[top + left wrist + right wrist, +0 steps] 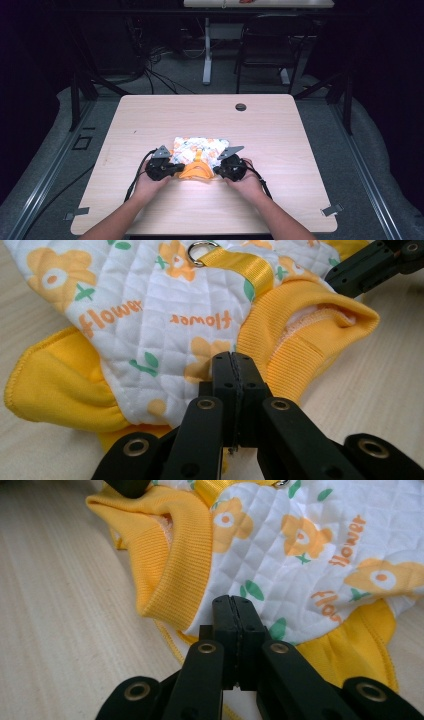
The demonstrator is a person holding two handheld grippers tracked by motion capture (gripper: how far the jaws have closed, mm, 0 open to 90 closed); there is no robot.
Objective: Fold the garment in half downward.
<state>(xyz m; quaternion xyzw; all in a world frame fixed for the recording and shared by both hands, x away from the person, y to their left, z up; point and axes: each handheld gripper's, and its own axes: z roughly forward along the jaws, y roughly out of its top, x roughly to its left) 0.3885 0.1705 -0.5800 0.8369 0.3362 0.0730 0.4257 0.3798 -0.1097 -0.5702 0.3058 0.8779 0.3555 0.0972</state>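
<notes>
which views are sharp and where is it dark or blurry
High view: table evenly lit, room behind it very dark, garment small and soft. Left gripper view: quilting and the "flower" print crisp, jaw bases at the bottom edge slightly blurred. Right gripper view: garment sharp, bright, with no harsh glare.

High view: overhead, facing forward-down, far. Both gripper views: low, close, facing inward. All share the white-and-yellow quilted flower-print garment (197, 152) (165, 315) (300, 555) on the pale wooden worktop (270, 130).
</notes>
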